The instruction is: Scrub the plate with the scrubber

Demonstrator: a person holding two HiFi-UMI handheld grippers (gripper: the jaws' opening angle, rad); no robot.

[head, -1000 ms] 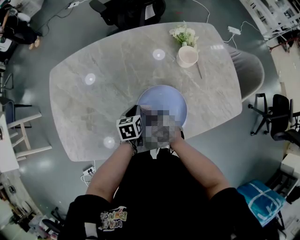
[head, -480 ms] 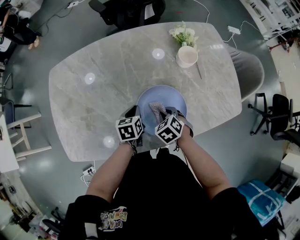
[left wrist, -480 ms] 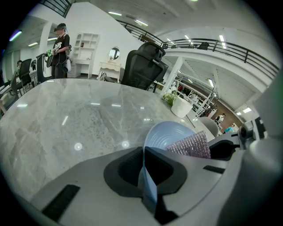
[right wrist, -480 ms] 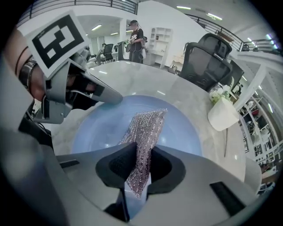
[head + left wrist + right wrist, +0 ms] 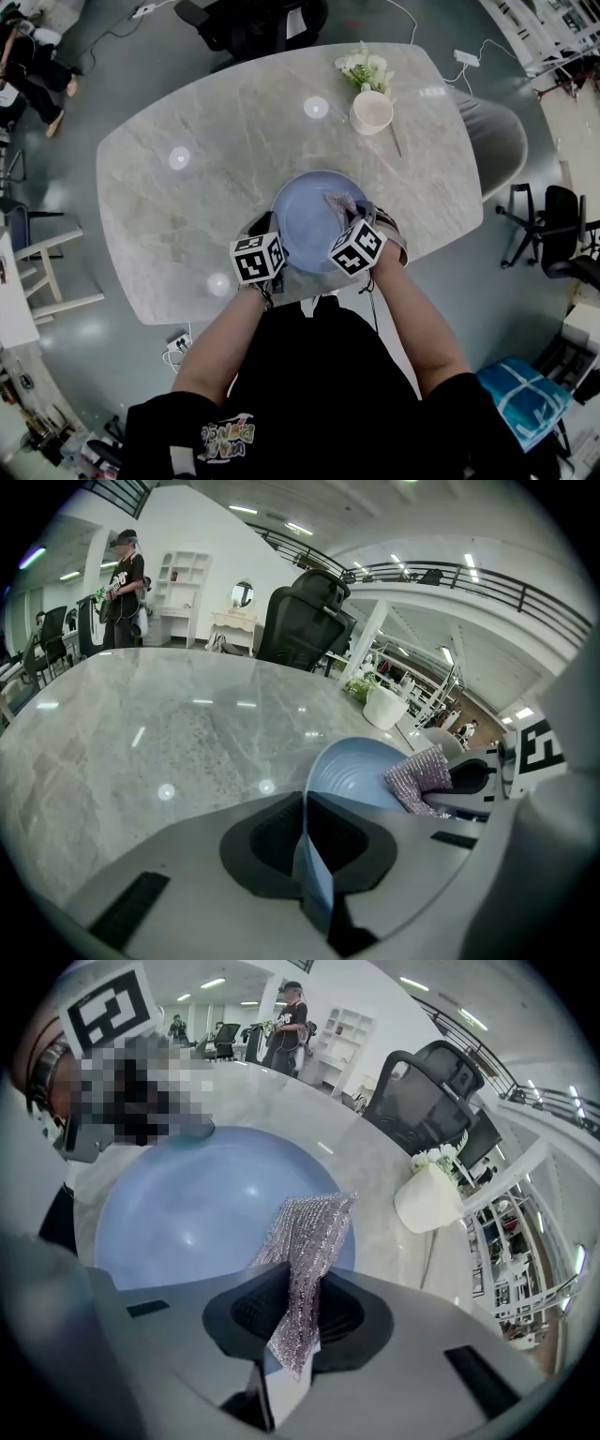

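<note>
Head view | left tongs point(image 5: 275, 246) clamp plate point(image 5: 305, 220) rim | right tongs point(image 5: 349, 217) pinch scrubber point(image 5: 339, 202)

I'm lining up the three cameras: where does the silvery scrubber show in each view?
Head view: scrubber over the right part of the blue plate.
Left gripper view: right of centre, beyond the plate's rim.
Right gripper view: centre, clamped in the right gripper.
Shared landmark: the white flower pot.
</note>
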